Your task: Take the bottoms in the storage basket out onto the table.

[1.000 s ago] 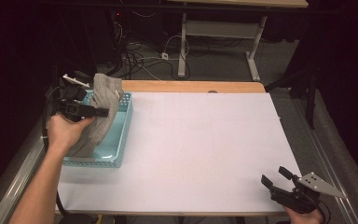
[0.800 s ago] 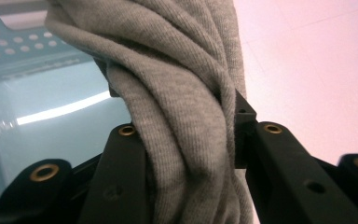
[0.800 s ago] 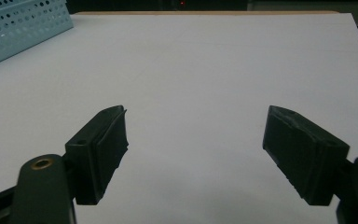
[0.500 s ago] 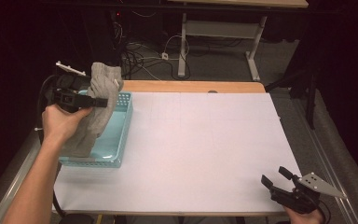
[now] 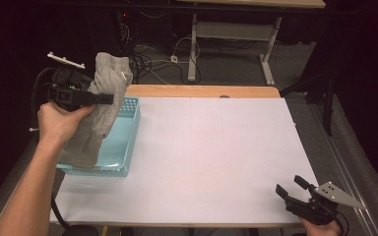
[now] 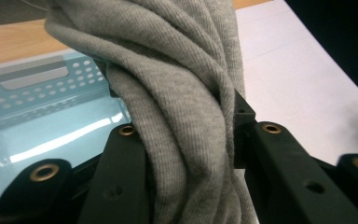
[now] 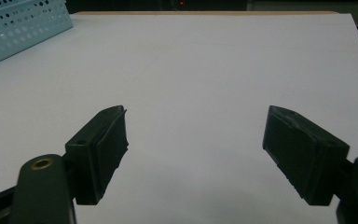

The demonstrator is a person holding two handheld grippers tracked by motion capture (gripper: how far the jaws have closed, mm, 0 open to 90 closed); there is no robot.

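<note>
The left hand-held gripper is clamped on the grey cloth, which hangs above the blue basket.

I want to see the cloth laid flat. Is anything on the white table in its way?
Nothing visible. The grey cloth, held by the left hand-held gripper, hangs over the blue basket; the white table beside it looks bare.
</note>
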